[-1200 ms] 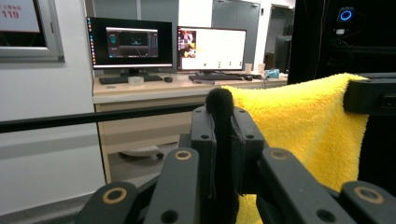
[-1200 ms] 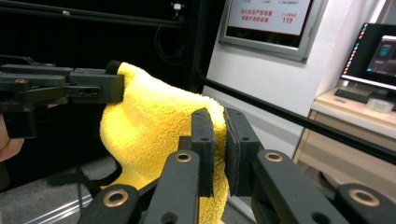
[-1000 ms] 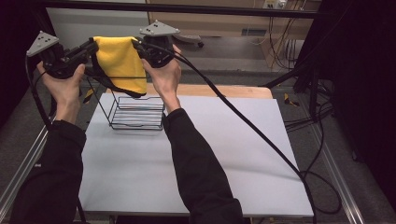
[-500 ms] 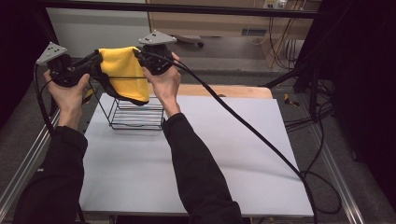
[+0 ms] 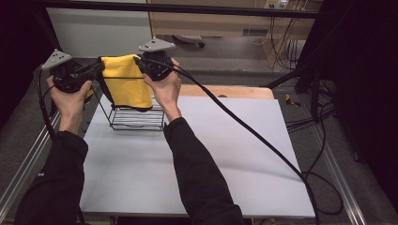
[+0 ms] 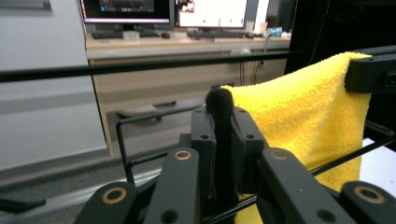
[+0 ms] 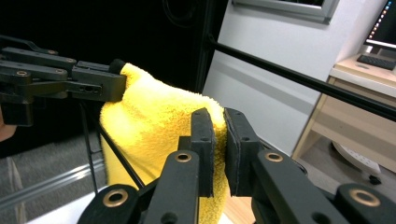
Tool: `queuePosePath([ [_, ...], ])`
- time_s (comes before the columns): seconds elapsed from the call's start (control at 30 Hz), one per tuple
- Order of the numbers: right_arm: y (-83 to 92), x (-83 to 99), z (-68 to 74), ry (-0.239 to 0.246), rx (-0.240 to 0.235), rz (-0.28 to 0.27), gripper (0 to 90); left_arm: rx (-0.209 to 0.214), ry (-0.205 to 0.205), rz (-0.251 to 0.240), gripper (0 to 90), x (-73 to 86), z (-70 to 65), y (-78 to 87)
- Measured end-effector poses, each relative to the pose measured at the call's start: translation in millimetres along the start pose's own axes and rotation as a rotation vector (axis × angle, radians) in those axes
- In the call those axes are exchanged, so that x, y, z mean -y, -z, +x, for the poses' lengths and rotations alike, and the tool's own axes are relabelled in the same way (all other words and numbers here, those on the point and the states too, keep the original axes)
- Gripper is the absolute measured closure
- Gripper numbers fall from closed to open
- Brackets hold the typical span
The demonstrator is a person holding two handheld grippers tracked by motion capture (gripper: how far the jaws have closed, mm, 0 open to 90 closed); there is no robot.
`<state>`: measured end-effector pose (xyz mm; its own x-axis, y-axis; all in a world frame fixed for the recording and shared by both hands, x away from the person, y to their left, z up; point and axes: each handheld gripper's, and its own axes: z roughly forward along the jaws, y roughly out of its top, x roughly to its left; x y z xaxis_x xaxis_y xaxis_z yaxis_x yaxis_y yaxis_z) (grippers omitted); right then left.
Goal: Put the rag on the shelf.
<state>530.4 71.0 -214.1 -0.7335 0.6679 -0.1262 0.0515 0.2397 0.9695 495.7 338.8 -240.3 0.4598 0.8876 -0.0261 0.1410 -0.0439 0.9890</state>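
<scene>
Holding yellow towel (image 5: 127,84) stretched above wire basket (image 5: 136,118), you keep left gripper (image 5: 96,69) and right gripper (image 5: 140,63) clamped on its top corners

Cloth (image 5: 126,84) bright yellow, plain, fuzzy pile; dark black edge at left corner. Wire basket (image 5: 136,118) black. Left gripper (image 5: 96,69) black body, grey three-cornered plate, brass-coloured rivets; fingers (image 6: 204,140) matte black. Right gripper (image 5: 139,63) same black, grey plate, brass rivets; cable black. Bench (image 5: 225,154) pale grey-white top, light wood strip at far edge. Sleeves (image 5: 197,183) black. Far wall panel light grey, cabinet beige.
</scene>
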Motion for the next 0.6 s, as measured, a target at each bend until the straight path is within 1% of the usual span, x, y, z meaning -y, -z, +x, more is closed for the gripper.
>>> queuePosePath([
  [0.1,3.6,-2.9,1.1,0.007,-0.007,-0.026,83.7,0.011,-0.005,-0.034,81.0,-3.1,-0.1,5.8],
  [0.2,8.5,-7.4,0.8,0.000,-0.017,-0.056,83.7,0.023,-0.004,-0.060,81.0,-8.5,0.0,10.5],
  [0.27,11.4,-9.4,1.6,0.003,-0.021,-0.065,83.7,0.027,-0.006,-0.067,81.0,-11.5,-1.1,13.3],
  [0.33,14.4,-10.6,2.7,0.017,-0.025,-0.076,83.6,0.030,-0.015,-0.076,81.0,-13.6,-2.3,16.6],
  [0.4,17.4,-12.5,3.4,0.021,-0.033,-0.086,83.6,0.039,-0.011,-0.093,81.0,-15.2,-2.7,20.6],
  [0.5,21.9,-15.5,4.8,0.027,-0.048,-0.101,83.6,0.046,-0.017,-0.095,81.0,-17.1,-3.8,25.2],
  [0.6,24.6,-16.5,5.8,0.028,-0.056,-0.087,83.5,0.047,-0.028,-0.088,81.0,-18.2,-5.7,28.4],
])
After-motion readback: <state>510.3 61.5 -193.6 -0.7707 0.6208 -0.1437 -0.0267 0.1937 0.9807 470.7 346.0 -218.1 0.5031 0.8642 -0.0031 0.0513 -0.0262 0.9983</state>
